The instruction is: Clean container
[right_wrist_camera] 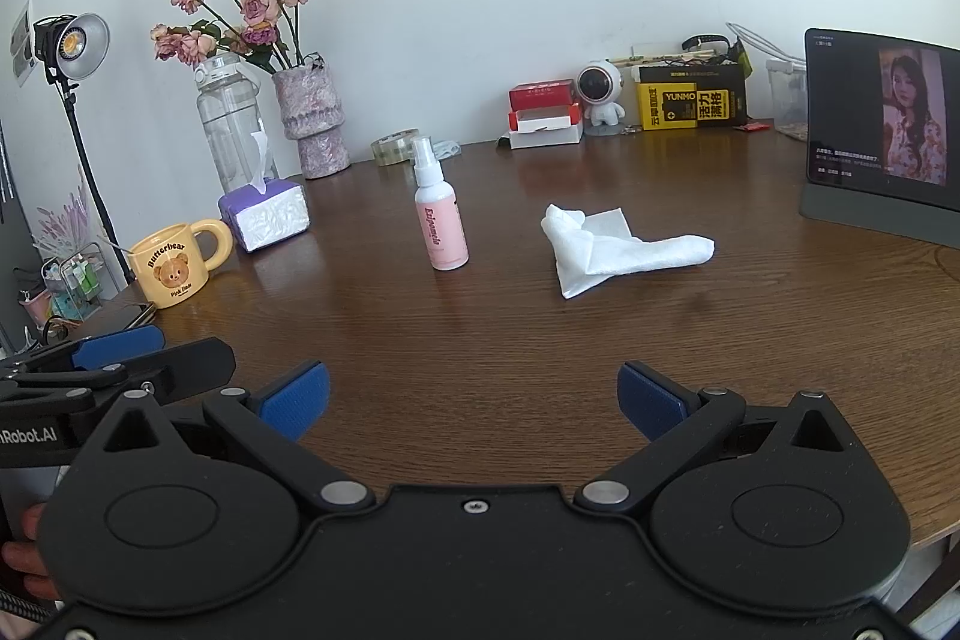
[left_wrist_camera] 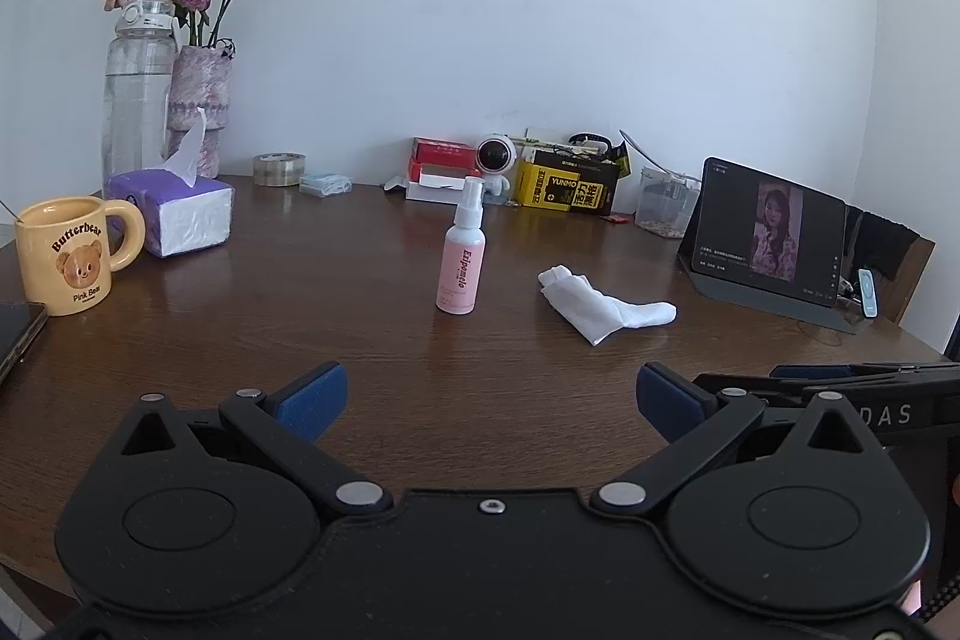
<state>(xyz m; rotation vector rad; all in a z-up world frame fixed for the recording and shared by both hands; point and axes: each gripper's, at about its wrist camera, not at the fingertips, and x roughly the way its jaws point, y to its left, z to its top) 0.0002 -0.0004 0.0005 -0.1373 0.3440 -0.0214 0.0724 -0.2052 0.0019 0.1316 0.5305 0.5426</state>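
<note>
Both claws stand spread as wide as they go and hold nothing: the left claw (left_wrist_camera: pixel 491 397) and the right claw (right_wrist_camera: pixel 474 397) hover side by side over the near part of the brown tabletop (right_wrist_camera: pixel 480 334), each one showing at the edge of the other's view.

Bare wood lies ahead of them, an open lane with nothing to knock. Beyond it stands the pink spray bottle (left_wrist_camera: pixel 461 256), upright, which I take to be the container to clean. Just to its right, apart from it, lies the crumpled white cloth (right_wrist_camera: pixel 618 247).

The likely first step is a pick-up, bottle for the left claw, cloth for the right. For the bottle, come in level and close on the pink body rather than the narrow white sprayer neck, since a tall, slim bottle may tip if nudged high. For the cloth, take the raised folded bulk, not the flat edge.

Room tightens at the sides. On the left sit the yellow bear mug (left_wrist_camera: pixel 75 253), the tissue box (left_wrist_camera: pixel 174 214) and a dark phone (left_wrist_camera: pixel 21 334) at the tabletop's rim. On the right the propped tablet (left_wrist_camera: pixel 771 238) stands near the cloth. Boxes, tape and a vase line the far wall, well behind the working area.
</note>
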